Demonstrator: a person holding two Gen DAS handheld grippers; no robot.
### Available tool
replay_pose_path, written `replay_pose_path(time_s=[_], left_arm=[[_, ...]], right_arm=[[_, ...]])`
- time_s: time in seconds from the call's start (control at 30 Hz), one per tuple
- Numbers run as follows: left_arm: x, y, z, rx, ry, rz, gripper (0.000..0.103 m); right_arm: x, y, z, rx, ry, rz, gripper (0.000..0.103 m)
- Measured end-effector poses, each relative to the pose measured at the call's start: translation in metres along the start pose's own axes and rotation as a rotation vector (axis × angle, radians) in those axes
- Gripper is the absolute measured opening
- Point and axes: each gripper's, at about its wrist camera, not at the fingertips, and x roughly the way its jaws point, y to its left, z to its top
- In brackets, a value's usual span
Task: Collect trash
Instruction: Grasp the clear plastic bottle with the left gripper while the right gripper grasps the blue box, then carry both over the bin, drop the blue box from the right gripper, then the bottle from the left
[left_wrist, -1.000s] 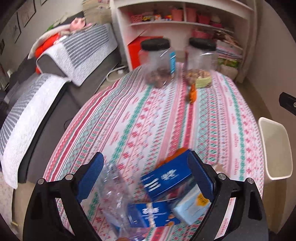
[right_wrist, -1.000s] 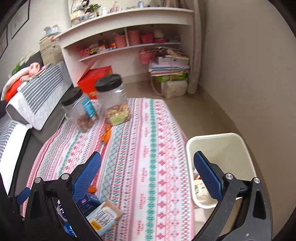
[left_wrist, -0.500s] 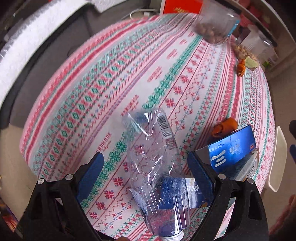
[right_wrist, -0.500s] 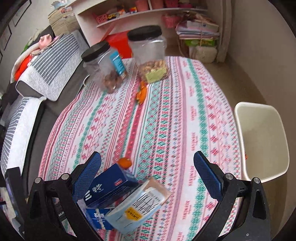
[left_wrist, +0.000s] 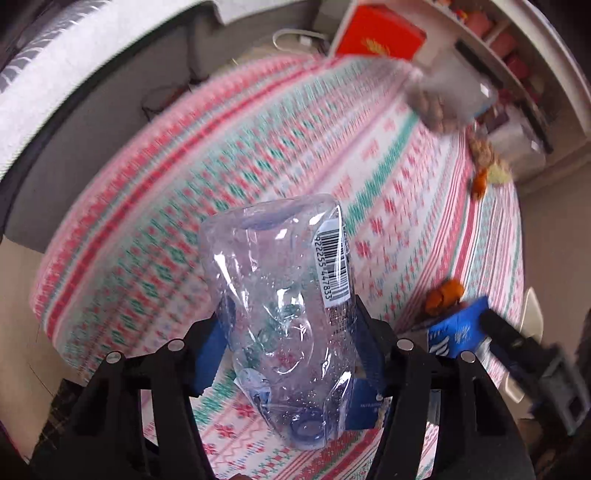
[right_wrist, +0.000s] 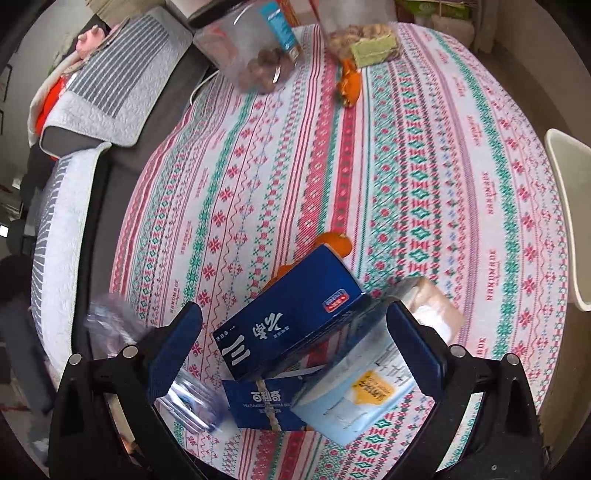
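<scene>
Crushed clear bottle (left_wrist: 284, 314) — (barcoded) upright

Both tools are showing the same build. The left gripper (left_wrist: 291, 332), low in its frame, is wearing blue pads on black angular arms studded with round silver screws. The right gripper (right_wrist: 293, 350), across the bottom of its view, is showing matching blue pads (right_wrist: 413, 350), black struts and silver screw heads.
</scene>
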Motion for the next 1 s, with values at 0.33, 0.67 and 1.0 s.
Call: replay_pose_path(time_s=[0.33, 0.67, 1.0], left_arm=[[-0.034, 0.029, 0.022, -0.022, -0.084, -0.033, 0.062], [-0.039, 0.051, 0.03, -0.013, -0.134, -0.02, 0.062], [-0.06, 0.044, 0.031, 0.043, -0.251, -0.001, 0.062]], right_arm=[[0.061, 0.01, 0.006, 0.01, 0.112, -0.08, 0.097], [0.067, 0.053, 0.027, -0.088, -0.003, 0.01, 0.038], [0.018, 0.073, 0.037, -0.207, -0.19, 0.052, 0.038]])
